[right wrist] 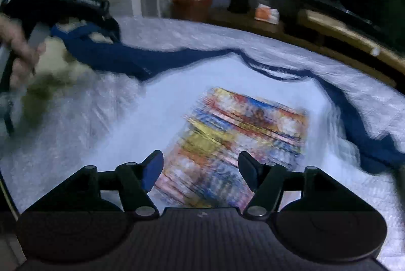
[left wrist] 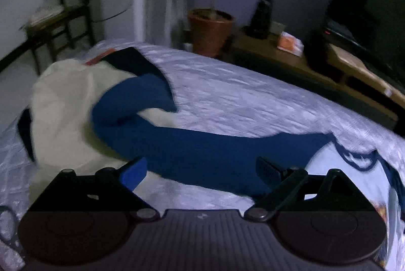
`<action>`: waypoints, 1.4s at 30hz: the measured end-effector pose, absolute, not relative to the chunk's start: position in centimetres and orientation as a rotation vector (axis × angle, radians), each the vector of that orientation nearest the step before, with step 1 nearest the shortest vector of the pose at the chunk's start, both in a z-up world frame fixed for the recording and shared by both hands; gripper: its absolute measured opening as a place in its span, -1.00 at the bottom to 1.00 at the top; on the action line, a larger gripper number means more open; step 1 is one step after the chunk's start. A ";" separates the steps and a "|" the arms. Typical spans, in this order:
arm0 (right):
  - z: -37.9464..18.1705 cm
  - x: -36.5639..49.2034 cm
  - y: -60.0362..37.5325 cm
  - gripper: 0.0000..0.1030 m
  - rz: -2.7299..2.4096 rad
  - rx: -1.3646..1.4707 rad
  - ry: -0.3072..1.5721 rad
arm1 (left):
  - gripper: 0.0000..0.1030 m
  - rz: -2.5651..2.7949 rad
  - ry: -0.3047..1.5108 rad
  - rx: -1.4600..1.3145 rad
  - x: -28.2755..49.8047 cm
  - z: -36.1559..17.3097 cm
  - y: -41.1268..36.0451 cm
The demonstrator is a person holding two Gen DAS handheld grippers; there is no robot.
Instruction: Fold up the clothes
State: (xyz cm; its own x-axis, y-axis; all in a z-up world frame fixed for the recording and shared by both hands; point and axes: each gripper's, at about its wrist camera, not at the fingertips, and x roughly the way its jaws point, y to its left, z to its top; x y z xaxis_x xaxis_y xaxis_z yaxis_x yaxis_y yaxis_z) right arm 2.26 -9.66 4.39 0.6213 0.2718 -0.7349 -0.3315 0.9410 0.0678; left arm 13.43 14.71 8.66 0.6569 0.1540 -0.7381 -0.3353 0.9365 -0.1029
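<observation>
While both views are smeared by motion blur, the left tool [left wrist: 202, 169] plainly has its jaws wide apart over a blue sleeve [left wrist: 202, 152], nothing clamped between them. The right tool [right wrist: 200, 169] also stands apart and empty, above the colourful print [right wrist: 243, 129] on the white shirt [right wrist: 152, 104], which lies flat on the crinkled pale surface [right wrist: 329, 68]. The sleeve runs left to a cream garment [left wrist: 63, 106] heaped beside the shirt. In the right view a hand [right wrist: 17, 48] grips the left tool's handle. Beyond stand a pot [left wrist: 210, 30], a wooden shelf [left wrist: 278, 56] and a chair [left wrist: 63, 25].
</observation>
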 end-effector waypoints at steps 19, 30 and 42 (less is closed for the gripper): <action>-0.9 11.3 4.4 -0.91 0.353 -0.106 0.866 | 0.78 0.264 0.772 -0.409 11.6 10.2 20.2; 1.8 8.3 3.1 -0.03 0.418 -0.009 0.762 | 0.78 0.235 0.781 -0.405 11.4 10.1 20.2; 2.0 8.7 -6.5 0.14 0.312 -0.021 0.747 | 0.78 0.267 0.781 -0.413 11.6 9.7 19.9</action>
